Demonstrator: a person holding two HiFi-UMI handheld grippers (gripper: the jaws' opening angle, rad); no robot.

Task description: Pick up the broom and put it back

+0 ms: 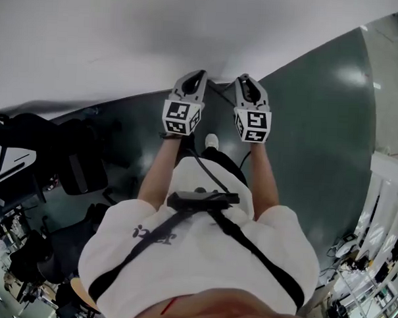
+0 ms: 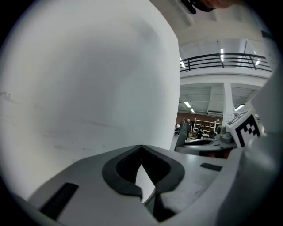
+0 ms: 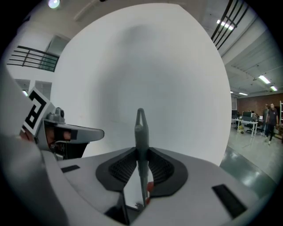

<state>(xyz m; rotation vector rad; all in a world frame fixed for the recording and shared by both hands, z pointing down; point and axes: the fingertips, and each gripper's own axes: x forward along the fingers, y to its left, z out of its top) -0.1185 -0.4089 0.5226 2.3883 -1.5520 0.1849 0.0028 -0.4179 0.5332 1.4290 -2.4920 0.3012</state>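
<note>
Between the pads of my right gripper [image 3: 140, 165] stands the broom's thin grey handle [image 3: 140, 137]. It is upright, with its hanging loop sticking up above the jaws and a small red part low behind it. The brush end is hidden. My left gripper [image 2: 141, 153] is shut tip to tip with nothing in it. In the head view both grippers, left [image 1: 192, 79] and right [image 1: 246, 81], are held side by side at arm's length, pointing at a white wall [image 1: 125, 40].
The wall fills most of both gripper views. Below is a dark green floor [image 1: 319, 127], with black chairs [image 1: 80, 173] at the left and white shelving [image 1: 384, 209] at the right. People [image 3: 268, 115] stand far off across the hall.
</note>
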